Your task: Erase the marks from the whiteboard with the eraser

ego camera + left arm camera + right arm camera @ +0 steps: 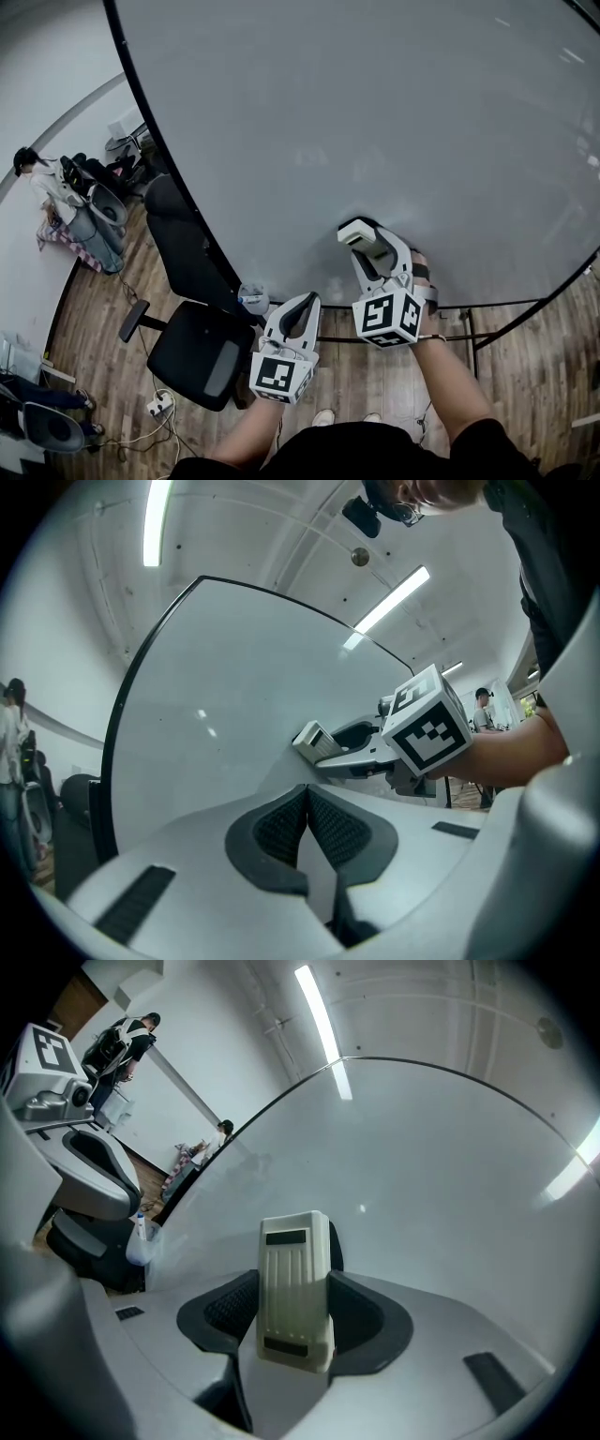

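A large whiteboard (375, 122) fills the head view; I see no marks on its surface. My right gripper (367, 246) is shut on a cream ribbed eraser (294, 1288), whose tip is close to the board's lower part (422, 1194); contact cannot be told. The eraser (317, 741) also shows in the left gripper view, held out toward the board. My left gripper (300, 314) hangs lower, left of the right one, its dark pads (281, 832) pressed together with nothing between them.
A black office chair (192, 328) stands left of the board's black frame (178, 178). A spray bottle (253, 299) sits by the board's lower edge. People and gear (66, 202) are at the far left on the wooden floor (94, 309). A cable and power strip (157, 406) lie below the chair.
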A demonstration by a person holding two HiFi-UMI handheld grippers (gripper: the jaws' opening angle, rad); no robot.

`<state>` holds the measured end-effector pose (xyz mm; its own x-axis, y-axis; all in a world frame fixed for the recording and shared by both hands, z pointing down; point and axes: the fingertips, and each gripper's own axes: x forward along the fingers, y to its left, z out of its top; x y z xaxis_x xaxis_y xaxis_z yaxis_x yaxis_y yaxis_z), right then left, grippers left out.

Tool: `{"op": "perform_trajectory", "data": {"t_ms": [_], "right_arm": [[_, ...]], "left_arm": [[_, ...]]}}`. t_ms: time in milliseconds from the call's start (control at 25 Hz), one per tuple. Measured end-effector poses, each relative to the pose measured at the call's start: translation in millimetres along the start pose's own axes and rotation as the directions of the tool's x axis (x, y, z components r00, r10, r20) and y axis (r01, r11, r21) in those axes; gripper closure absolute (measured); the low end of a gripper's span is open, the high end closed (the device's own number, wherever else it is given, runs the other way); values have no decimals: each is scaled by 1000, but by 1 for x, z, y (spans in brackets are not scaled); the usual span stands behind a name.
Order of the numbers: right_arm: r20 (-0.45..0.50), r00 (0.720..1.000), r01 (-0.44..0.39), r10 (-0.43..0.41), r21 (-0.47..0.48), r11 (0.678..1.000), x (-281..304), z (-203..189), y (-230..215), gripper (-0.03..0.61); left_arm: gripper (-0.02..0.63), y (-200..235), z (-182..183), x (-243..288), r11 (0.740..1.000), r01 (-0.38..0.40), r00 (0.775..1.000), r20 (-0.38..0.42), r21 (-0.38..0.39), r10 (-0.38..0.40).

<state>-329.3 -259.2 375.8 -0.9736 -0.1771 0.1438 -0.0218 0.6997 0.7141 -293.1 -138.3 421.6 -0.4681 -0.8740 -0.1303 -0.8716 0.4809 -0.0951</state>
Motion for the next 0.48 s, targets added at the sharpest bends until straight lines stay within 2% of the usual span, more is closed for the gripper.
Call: {"op": "perform_trajectory", "data": {"t_ms": [320,480], "right_arm": [[47,997,-67,66,33,997,1,18,22,324],[91,994,-67,60,74,995,-12,29,21,323]], "left_arm": [[595,7,-15,-12,999,-32,999,-31,3,32],[595,9,-16,-14,999,-43,999,-31,-12,43]]}}
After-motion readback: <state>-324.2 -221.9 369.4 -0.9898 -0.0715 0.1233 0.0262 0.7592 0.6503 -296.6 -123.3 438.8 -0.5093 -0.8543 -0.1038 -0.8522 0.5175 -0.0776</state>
